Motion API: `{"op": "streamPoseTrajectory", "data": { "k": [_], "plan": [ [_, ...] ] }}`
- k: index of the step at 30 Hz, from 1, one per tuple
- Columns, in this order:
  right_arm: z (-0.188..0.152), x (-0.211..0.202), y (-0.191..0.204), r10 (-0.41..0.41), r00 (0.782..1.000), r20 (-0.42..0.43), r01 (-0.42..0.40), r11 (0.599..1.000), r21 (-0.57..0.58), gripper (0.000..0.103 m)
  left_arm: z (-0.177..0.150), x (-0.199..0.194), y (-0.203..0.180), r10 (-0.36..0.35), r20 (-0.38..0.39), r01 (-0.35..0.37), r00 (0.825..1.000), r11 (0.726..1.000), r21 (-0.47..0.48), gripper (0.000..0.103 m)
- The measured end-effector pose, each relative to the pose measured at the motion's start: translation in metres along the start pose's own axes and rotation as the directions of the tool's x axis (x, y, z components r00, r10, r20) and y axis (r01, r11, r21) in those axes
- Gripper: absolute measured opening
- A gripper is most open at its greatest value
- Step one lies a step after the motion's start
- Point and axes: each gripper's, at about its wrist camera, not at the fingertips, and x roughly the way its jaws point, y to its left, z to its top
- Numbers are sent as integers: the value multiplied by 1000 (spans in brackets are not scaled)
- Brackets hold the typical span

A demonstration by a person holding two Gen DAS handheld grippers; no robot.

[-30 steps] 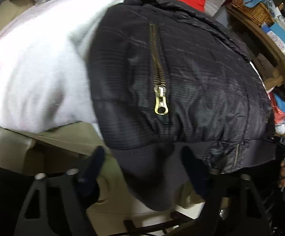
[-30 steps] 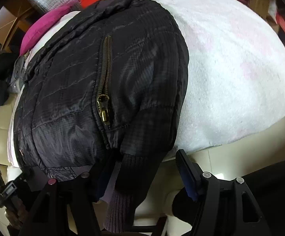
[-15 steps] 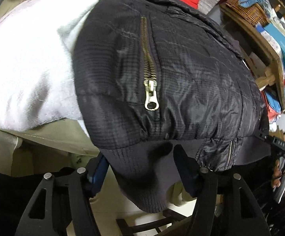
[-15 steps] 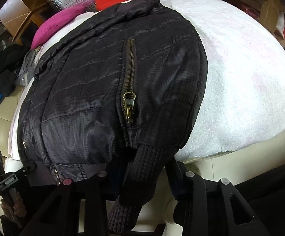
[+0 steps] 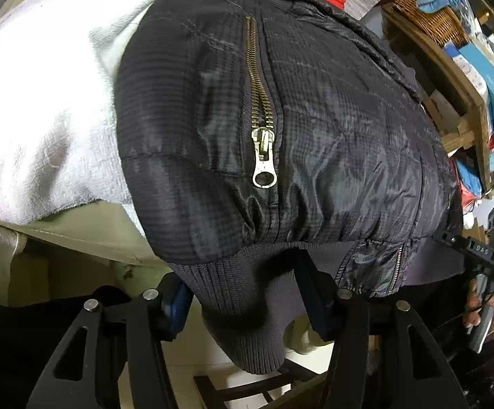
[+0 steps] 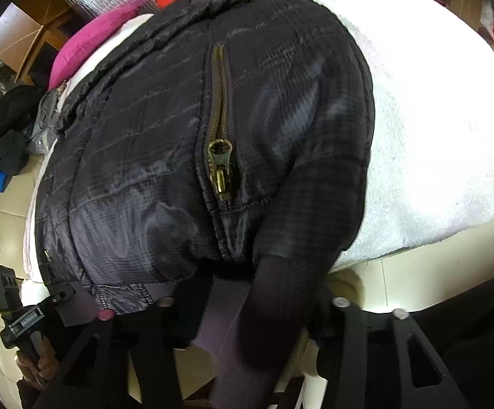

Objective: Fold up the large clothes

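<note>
Meanwhile, on my left wrist view, the black quilted jacket (image 5: 315, 129) lay on the white towel (image 5: 35, 109), its ribbed cuff (image 5: 247, 313) hanging off the near edge. Left gripper (image 5: 243, 303) was closing: a second back both pads stood clear of the cuff; this time the cuff filled the gap and both pads touched it, so I called it gripped. Brass zip pull (image 5: 264, 160) sat larger and more central than before.

On my right wrist view, the same jacket (image 6: 185, 156) and the other cuff (image 6: 281, 313) hung between the right gripper (image 6: 247, 310) fingers. A second earlier they stood wide; here they were pinched onto cuff and hem. The other gripper's handle (image 6: 25, 320) showed at lower left.
</note>
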Motion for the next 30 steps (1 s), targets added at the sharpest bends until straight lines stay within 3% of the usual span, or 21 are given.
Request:
{"op": "streamPoseTrajectory", "data": {
  "k": [2,5,13,18,23,25,27,29,30],
  "plan": [
    [-2,-4,2,-7,1000,12,7,1000,-16,35,-1,-4,0,1,6,-1,1000,1000,9,28],
    [-2,-12,8,-34,999,25,35,998,-59,31,0,-8,-6,-22,17,22,1000,1000,20,14],
    [1,-55,21,-17,997,73,28,987,-155,19,-1,-52,-22,-78,98,65,992,989,131,8],
    [5,-76,23,71,991,116,-52,985,-164,18,5,-70,-22,-141,132,124,981,984,129,8],
    [3,-45,22,36,998,51,-30,993,-119,18,4,-45,-18,-88,63,81,994,991,111,9],
    [3,-34,14,38,999,8,-37,996,-78,22,4,-33,-14,-70,25,67,997,994,89,13],
    [4,-26,5,50,998,-31,-51,998,-21,22,8,-25,-10,-97,-10,97,995,994,53,27],
    [7,-18,-4,76,995,-71,-74,997,37,22,8,-23,-8,-132,-25,133,991,990,40,50],
    [7,-16,-7,92,993,-77,-88,995,54,22,9,-20,-10,-146,-36,148,989,988,43,55]
  ]
}}
